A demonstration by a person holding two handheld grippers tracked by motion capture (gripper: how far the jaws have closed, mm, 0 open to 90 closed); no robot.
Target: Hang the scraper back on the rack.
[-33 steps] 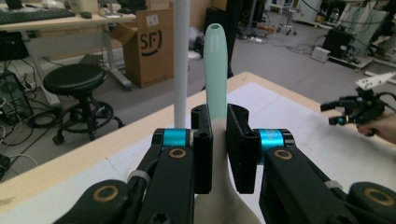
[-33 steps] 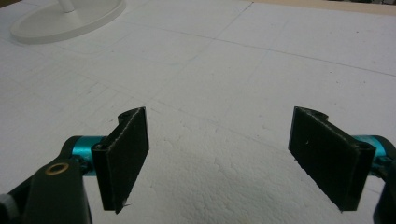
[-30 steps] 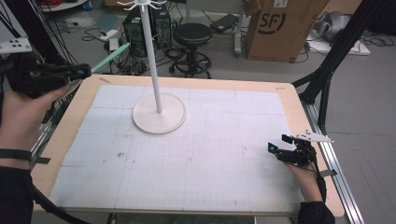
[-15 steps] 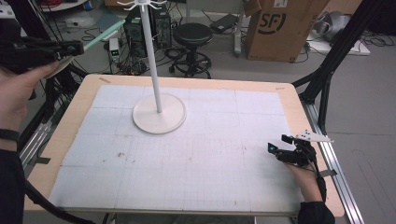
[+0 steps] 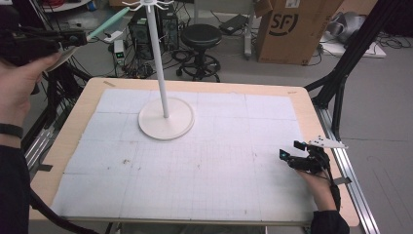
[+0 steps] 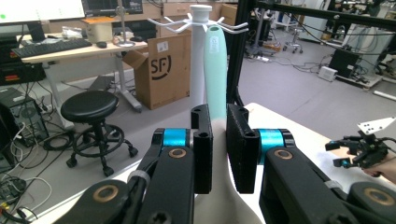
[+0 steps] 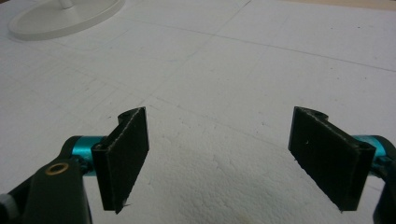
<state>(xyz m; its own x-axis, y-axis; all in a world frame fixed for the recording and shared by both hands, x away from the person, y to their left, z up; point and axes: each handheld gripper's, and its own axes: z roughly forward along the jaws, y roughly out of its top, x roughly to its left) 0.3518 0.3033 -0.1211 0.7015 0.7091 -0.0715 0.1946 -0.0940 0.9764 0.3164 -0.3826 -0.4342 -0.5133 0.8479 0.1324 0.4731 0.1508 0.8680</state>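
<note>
My left gripper (image 5: 73,38) hangs high over the table's far left corner, shut on a utensil with a mint-green handle (image 5: 106,22) and a pale head. In the left gripper view the jaws (image 6: 219,116) pinch the utensil (image 6: 215,70) near its neck, and the handle points up toward the hooks at the top of the white rack (image 6: 201,18). The rack's pole (image 5: 159,63) rises from a round base (image 5: 165,119) on the mat. At the table's right edge my right gripper (image 5: 290,149) rests low and open, nothing between its jaws (image 7: 224,154).
A white foam mat (image 5: 219,161) covers the wooden table. Behind the table stand a black stool (image 5: 200,36), a cardboard box (image 5: 287,29), computer towers and cables. A black frame leg (image 5: 341,83) slants past the right rear corner.
My left hand has lifted the utensil from beside the table's left edge to well above it. The right gripper has stayed put.
</note>
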